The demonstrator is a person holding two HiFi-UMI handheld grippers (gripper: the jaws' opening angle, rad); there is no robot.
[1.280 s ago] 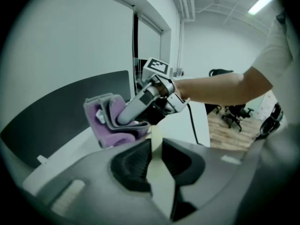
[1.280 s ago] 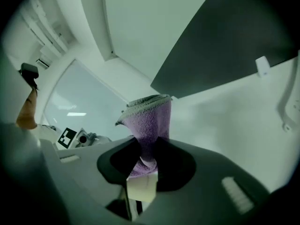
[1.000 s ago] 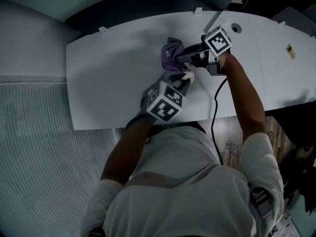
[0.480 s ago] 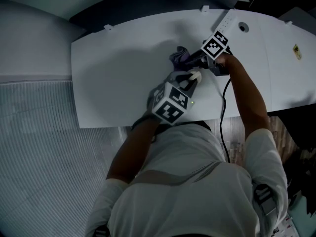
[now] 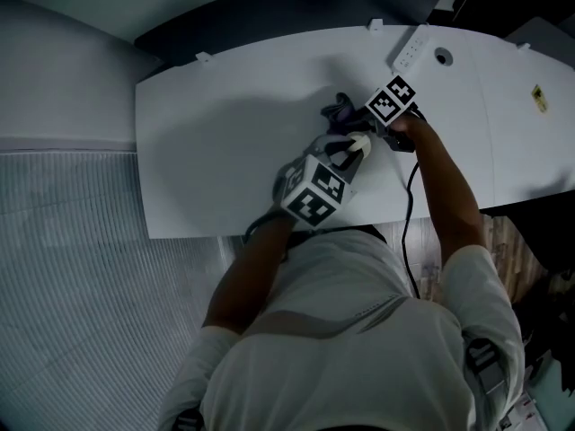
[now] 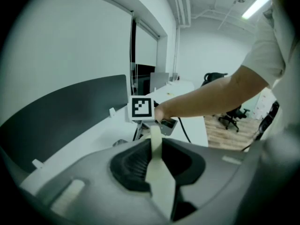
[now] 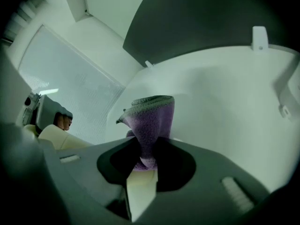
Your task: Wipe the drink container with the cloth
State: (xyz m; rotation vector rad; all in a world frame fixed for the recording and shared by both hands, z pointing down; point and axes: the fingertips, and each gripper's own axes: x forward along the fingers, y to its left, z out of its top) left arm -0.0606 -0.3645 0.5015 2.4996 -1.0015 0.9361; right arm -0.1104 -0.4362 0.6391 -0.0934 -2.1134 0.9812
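My right gripper (image 5: 349,115) is shut on a purple cloth (image 5: 339,109), low over the white table (image 5: 216,151). In the right gripper view the cloth (image 7: 152,121) stands bunched up out of the jaws of the right gripper (image 7: 143,165). My left gripper (image 5: 356,144) points at the cloth from just in front, its cream tip close to the right gripper. In the left gripper view a narrow cream strip (image 6: 157,158) runs up between the dark jaws, and I cannot tell whether it is a finger or a held thing. I make out no drink container in any view.
A white power strip (image 5: 411,48) and a round cable hole (image 5: 443,57) lie at the table's far right. A black cable (image 5: 406,196) hangs off the near edge. A dark partition (image 5: 296,3) runs behind the table. Office chairs (image 6: 234,116) stand beyond.
The right gripper has come down toward the table with the cloth and tipped downward, ending close to the left gripper's tip. The left gripper has stayed where it was.
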